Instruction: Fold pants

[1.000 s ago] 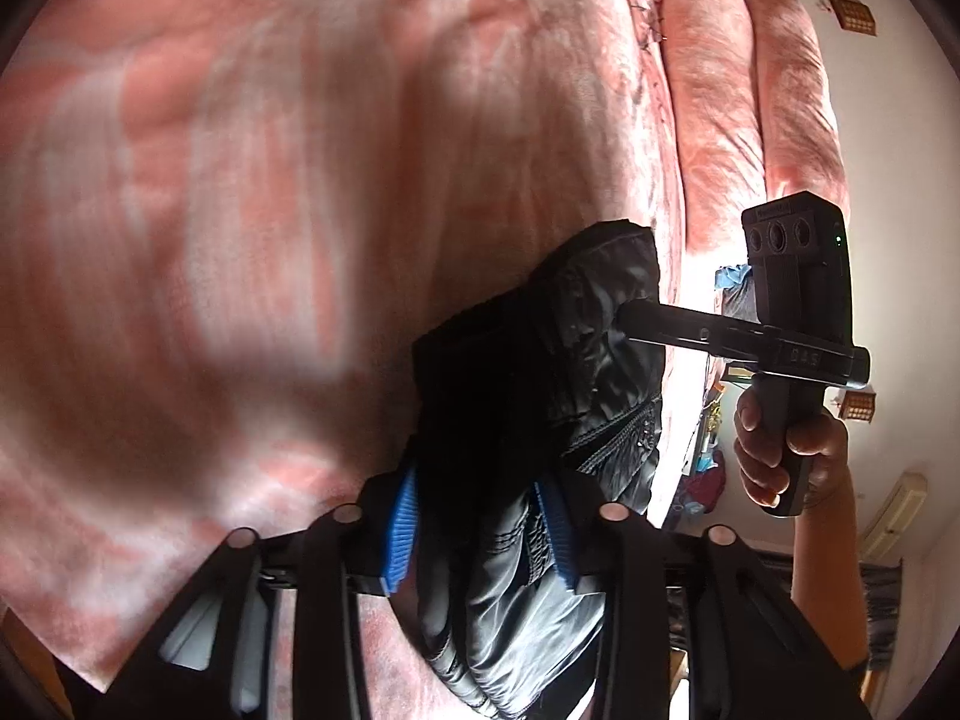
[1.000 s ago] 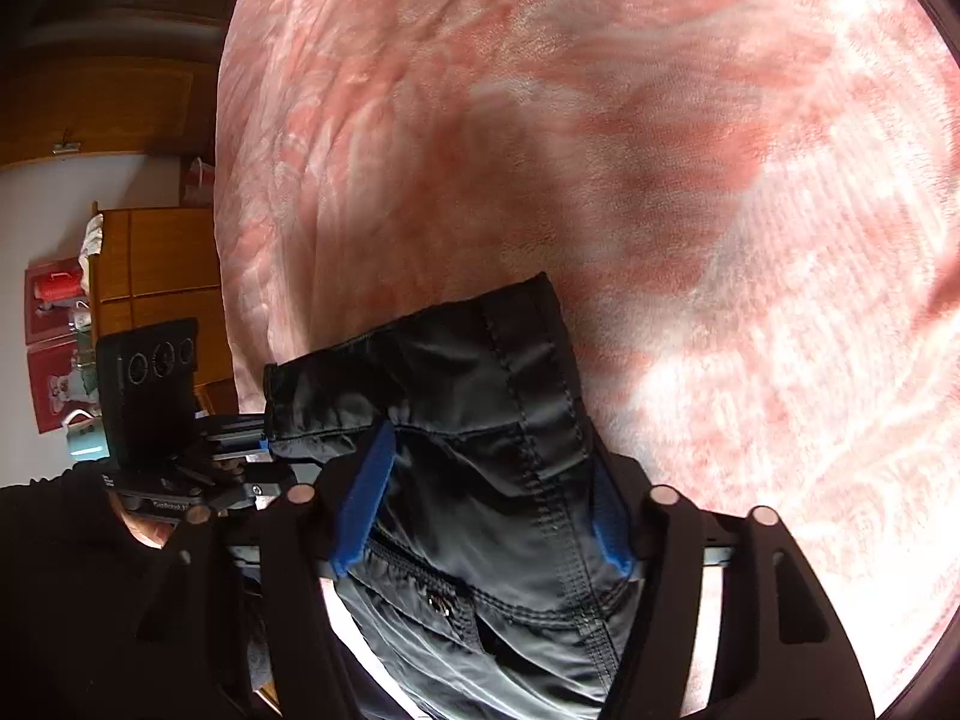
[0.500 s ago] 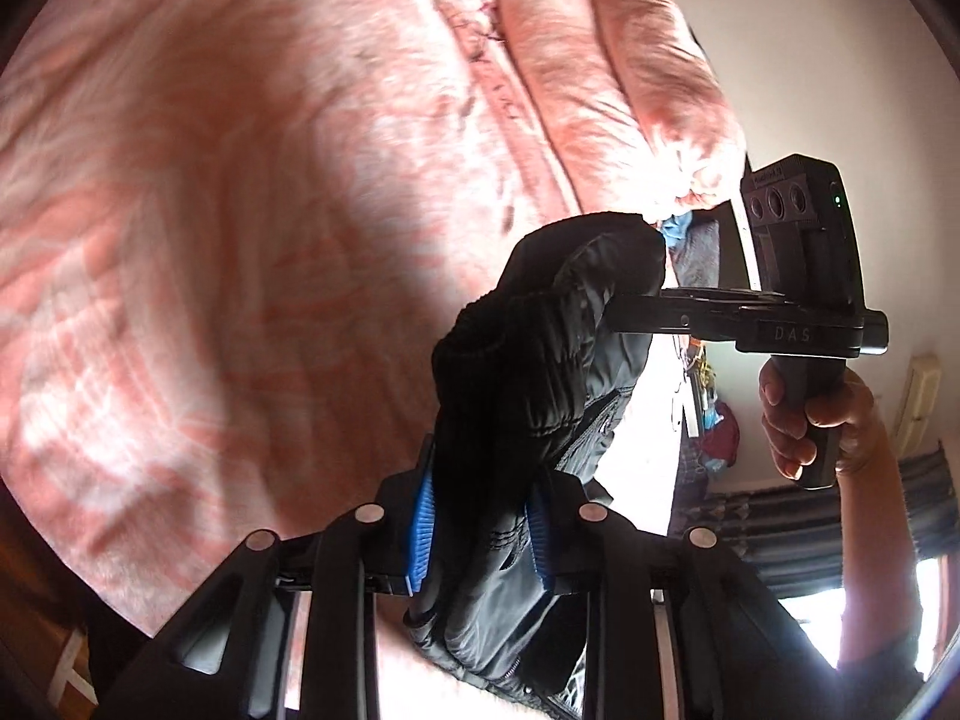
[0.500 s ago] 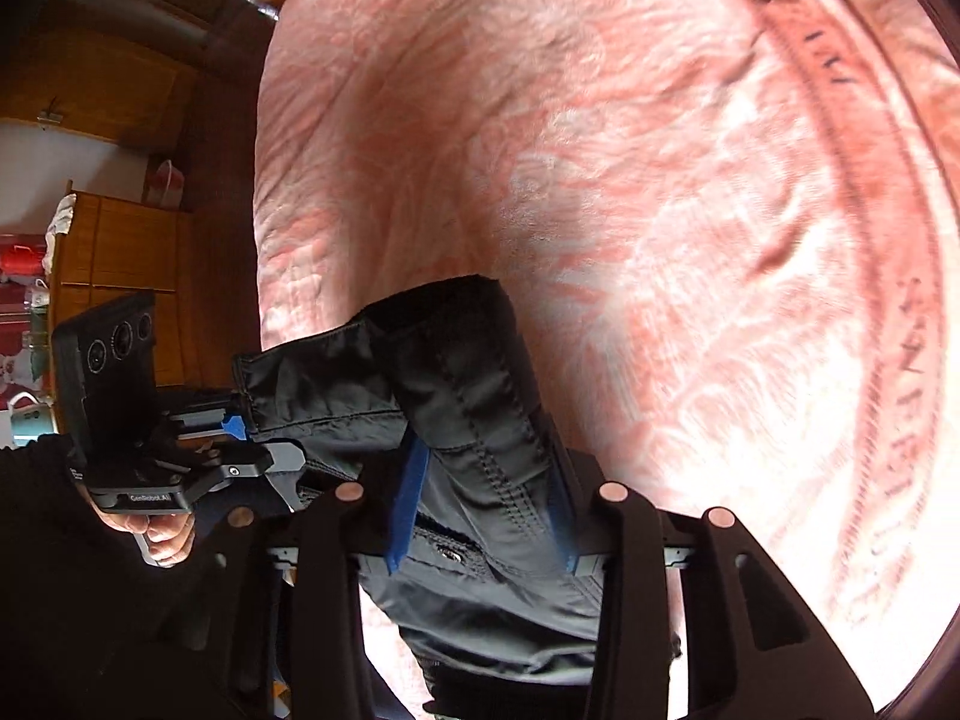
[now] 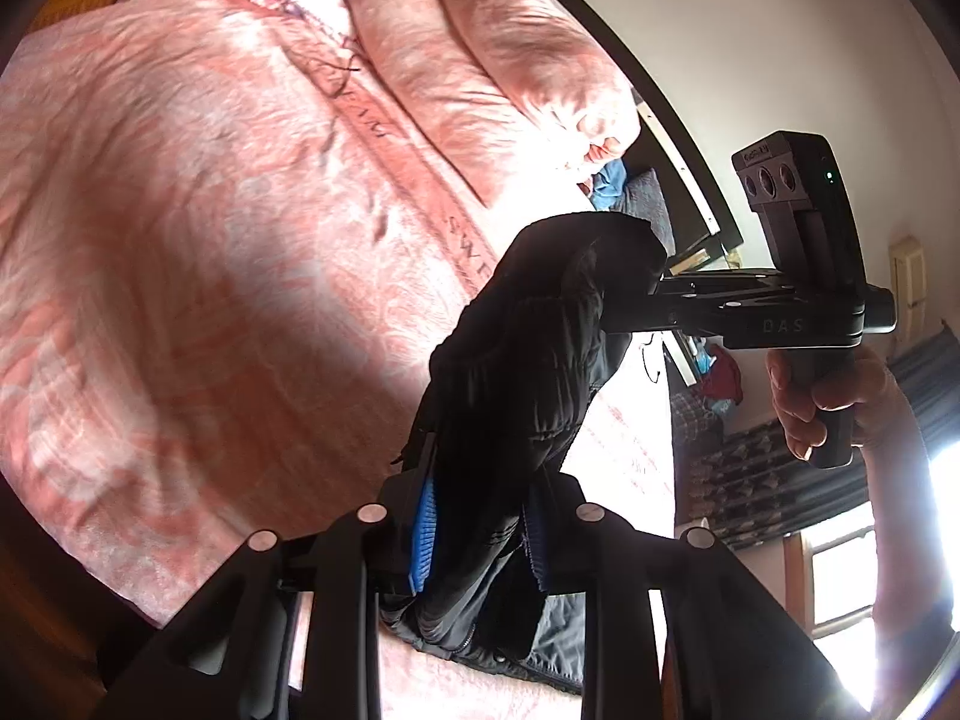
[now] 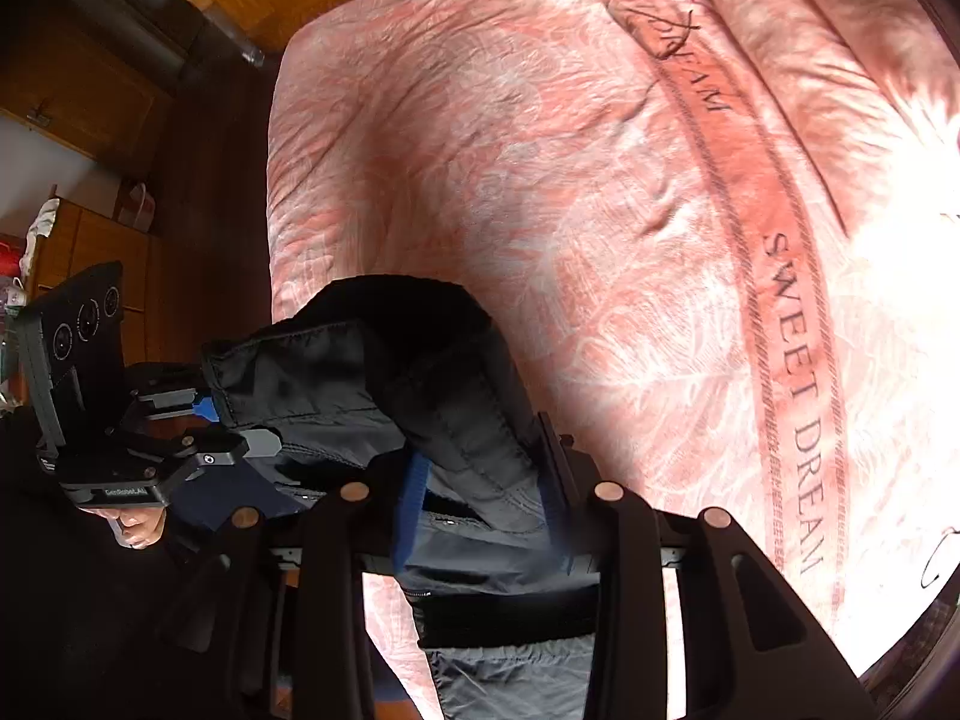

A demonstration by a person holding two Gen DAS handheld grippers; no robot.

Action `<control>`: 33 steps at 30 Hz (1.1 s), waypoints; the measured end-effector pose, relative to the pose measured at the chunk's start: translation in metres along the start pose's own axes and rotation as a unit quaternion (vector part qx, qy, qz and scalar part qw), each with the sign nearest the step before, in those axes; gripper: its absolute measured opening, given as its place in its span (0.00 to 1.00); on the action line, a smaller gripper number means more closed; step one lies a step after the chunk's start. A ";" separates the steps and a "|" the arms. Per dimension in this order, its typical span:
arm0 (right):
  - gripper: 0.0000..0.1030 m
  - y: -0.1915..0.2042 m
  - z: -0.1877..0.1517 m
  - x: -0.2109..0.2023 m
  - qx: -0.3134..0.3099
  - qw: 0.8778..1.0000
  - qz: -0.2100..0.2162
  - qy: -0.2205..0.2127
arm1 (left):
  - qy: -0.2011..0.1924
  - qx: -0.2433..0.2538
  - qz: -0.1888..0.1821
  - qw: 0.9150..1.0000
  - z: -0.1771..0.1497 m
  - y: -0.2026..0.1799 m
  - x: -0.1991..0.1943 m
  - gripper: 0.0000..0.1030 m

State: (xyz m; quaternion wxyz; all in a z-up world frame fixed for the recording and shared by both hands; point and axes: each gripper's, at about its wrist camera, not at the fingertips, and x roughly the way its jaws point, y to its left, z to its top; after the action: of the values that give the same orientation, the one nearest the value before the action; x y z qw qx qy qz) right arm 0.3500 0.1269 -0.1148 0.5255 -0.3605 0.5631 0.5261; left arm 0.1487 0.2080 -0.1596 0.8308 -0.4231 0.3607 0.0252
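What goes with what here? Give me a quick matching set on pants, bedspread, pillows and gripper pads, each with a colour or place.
Column 1: 1 pants; 2 bedspread; 3 pillows; 4 gripper pads.
Column 2: A blue; B black, pinched by both grippers; C pink, printed with SWEET DREAM; D side by side at the head of the bed.
Pairs: 1-B, 2-C, 3-D, 4-A.

Cloth, plastic and wood

The pants (image 6: 384, 372) are dark woven cloth with a faint sheen and stitched seams. The bedspread (image 5: 198, 228) filling the left of the frame is soft, matt, slightly fuzzy pink cloth, as are the pillows (image 5: 510, 60). Both grippers, left (image 5: 480, 531) and right (image 6: 480, 504), are matt black plastic with ribbed blue pads (image 5: 423, 531). The cabinets (image 6: 102, 252) at far left are smooth, glossy wood.
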 end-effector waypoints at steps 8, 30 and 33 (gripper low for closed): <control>0.32 -0.006 -0.044 -0.040 0.015 0.999 -0.022 -0.031 | 0.002 0.051 -0.002 0.999 -0.014 -0.051 -0.005 0.24; 0.31 -0.013 -0.136 -0.089 0.034 0.994 -0.065 -0.082 | 0.022 0.147 0.004 0.989 -0.053 -0.144 -0.005 0.23; 0.31 -0.016 -0.144 -0.091 0.038 0.993 -0.064 -0.089 | 0.025 0.157 0.005 0.987 -0.056 -0.151 -0.003 0.24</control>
State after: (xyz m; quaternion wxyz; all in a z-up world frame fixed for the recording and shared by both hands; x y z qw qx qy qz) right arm 0.3521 -0.0293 -0.0450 0.6194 -0.3274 0.5094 0.4996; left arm 0.1664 0.0716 -0.0756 0.8778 -0.2856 0.3828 -0.0377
